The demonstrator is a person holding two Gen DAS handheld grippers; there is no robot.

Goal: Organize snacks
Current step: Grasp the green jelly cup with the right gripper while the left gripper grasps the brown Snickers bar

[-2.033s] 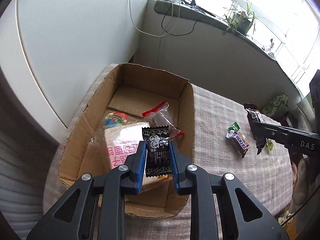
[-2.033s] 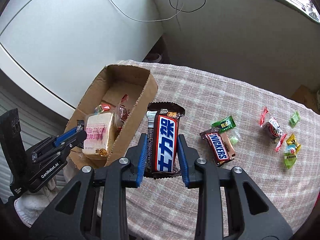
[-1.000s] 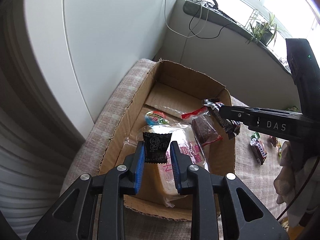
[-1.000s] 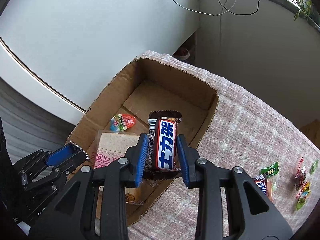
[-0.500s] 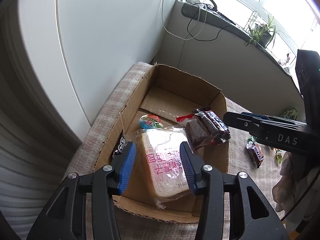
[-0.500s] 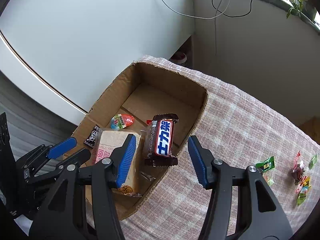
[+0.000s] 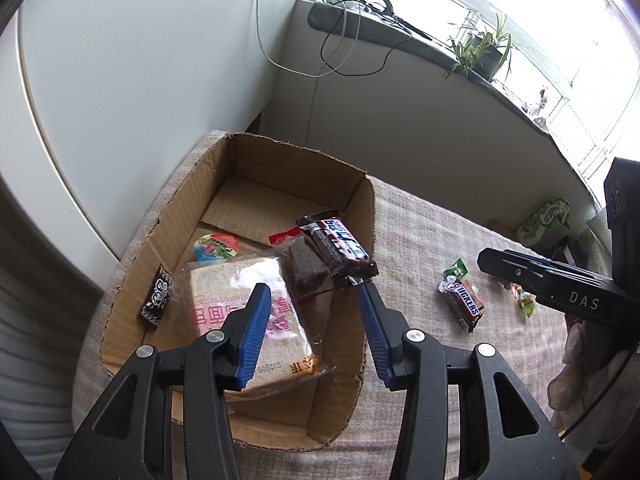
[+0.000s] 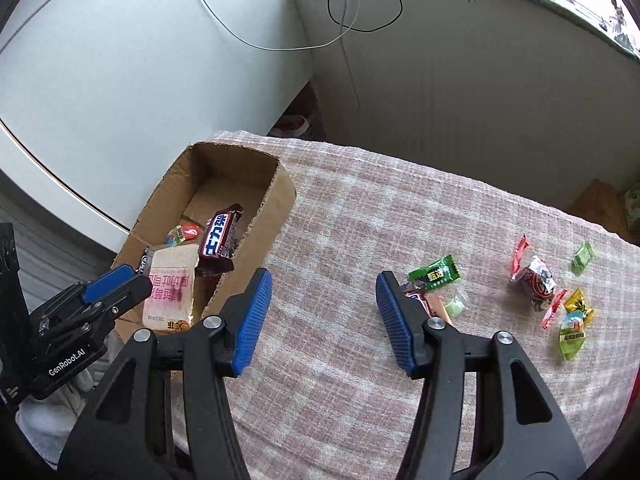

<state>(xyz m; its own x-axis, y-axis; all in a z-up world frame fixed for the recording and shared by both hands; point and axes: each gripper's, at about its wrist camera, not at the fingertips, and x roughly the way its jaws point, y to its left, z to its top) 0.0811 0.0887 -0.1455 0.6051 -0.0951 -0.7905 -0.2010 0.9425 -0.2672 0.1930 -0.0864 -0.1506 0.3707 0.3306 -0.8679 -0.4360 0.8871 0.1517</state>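
Checked cloth (image 8: 360, 360) covers the table. Both the left gripper (image 7: 316, 320) and right gripper (image 8: 324, 316) have just spread their jaws, nothing between them. Beyond, the cardboard box (image 7: 280, 152) holds bread (image 7: 244, 304) and a chocolate bar (image 7: 340, 246); loose sweets (image 8: 536, 280) lie farther right.

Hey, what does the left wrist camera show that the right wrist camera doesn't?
Only the left wrist view shows the Snickers bar whole; in the right wrist view a finger hides most of it. Only the right wrist view shows the loose candies at the cloth's far right. Both show the cardboard box holding the bread pack and the chocolate bar.
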